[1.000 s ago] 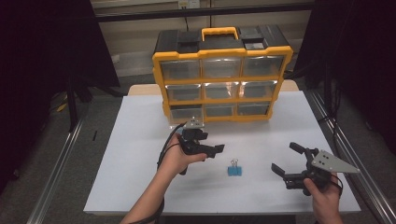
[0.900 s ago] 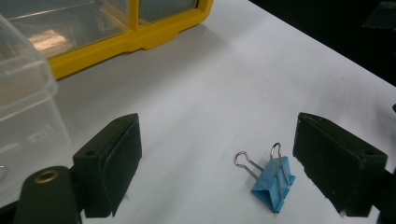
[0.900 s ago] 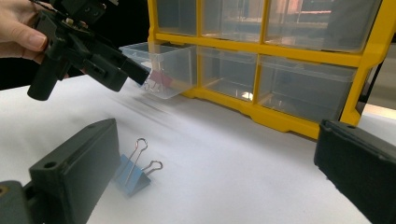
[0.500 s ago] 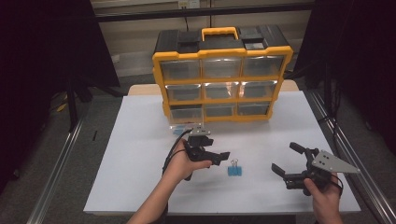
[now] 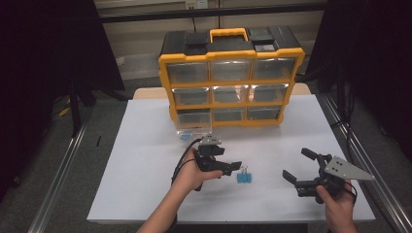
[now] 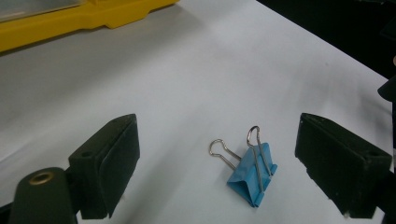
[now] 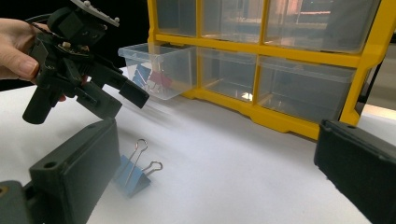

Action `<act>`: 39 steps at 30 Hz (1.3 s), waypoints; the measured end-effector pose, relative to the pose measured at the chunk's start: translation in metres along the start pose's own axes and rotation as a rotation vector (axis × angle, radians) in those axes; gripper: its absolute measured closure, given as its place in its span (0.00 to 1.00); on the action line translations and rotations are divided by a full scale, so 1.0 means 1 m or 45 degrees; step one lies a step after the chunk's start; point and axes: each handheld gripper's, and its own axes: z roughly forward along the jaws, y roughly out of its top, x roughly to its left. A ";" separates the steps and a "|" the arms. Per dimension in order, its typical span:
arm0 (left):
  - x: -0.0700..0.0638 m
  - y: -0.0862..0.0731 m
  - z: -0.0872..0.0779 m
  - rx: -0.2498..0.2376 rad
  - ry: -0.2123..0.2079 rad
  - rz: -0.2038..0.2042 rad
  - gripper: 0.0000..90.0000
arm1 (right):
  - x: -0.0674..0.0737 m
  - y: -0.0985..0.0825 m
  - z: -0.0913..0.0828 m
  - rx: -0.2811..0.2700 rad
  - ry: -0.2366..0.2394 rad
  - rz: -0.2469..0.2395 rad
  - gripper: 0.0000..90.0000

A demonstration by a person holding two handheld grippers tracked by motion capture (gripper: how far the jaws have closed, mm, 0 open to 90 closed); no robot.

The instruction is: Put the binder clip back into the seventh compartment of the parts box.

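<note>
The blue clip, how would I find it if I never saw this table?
Start at the big yellow drawer box at the table's far edge, then come toward the person. The blue clip lies alone on the white tabletop, between the two black tools, with silver wire handles.

A yellow organiser [image 5: 232, 80] with clear drawers stands at the far side of the white table [image 5: 145, 145]. Its lower left drawer [image 7: 159, 67] is pulled out, and a few coloured clips [image 7: 152, 79] lie inside it.
</note>
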 end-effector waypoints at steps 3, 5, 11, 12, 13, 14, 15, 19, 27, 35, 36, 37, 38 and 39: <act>-0.002 -0.002 0.002 0.001 0.005 0.000 0.16 | 0.000 0.000 0.000 0.000 0.000 0.000 0.00; -0.002 -0.003 0.003 0.004 -0.004 0.006 0.16 | 0.000 0.000 0.000 0.001 0.000 -0.001 0.00; -0.004 -0.006 0.006 0.007 -0.008 0.010 0.16 | 0.000 0.000 0.000 0.001 0.001 0.000 0.00; -0.004 -0.007 0.007 0.010 -0.007 0.013 0.16 | 0.000 0.000 0.000 0.001 0.001 0.000 0.00; -0.005 -0.007 0.007 0.013 -0.004 0.015 0.16 | 0.000 0.000 0.000 -0.001 0.001 -0.002 0.00; -0.005 -0.008 0.008 0.007 -0.009 0.015 0.16 | 0.000 0.000 0.000 0.000 0.002 -0.001 0.00; -0.005 -0.008 0.008 0.017 -0.006 0.019 0.16 | 0.000 0.000 0.000 0.001 0.000 0.000 0.00; -0.007 -0.011 0.010 0.026 -0.003 0.019 0.16 | 0.000 0.000 0.000 0.001 0.001 0.000 0.00; -0.009 -0.015 0.014 0.042 -0.002 0.041 0.17 | 0.000 0.000 0.000 0.002 0.003 -0.001 0.00; -0.010 -0.020 0.018 0.054 -0.009 0.051 0.19 | 0.000 0.000 0.000 0.000 0.005 -0.001 0.00; -0.010 -0.020 0.018 0.065 -0.009 0.055 0.19 | 0.000 0.000 0.000 0.003 0.007 0.001 0.00; -0.011 -0.021 0.019 0.065 -0.002 0.060 0.21 | 0.000 0.000 0.000 0.002 0.007 0.001 0.00; -0.011 -0.021 0.020 0.058 -0.005 0.068 0.22 | 0.000 0.000 0.000 0.002 0.006 0.001 0.00; -0.012 -0.021 0.020 0.079 0.013 0.081 0.23 | 0.000 0.000 0.000 0.004 0.002 0.000 0.00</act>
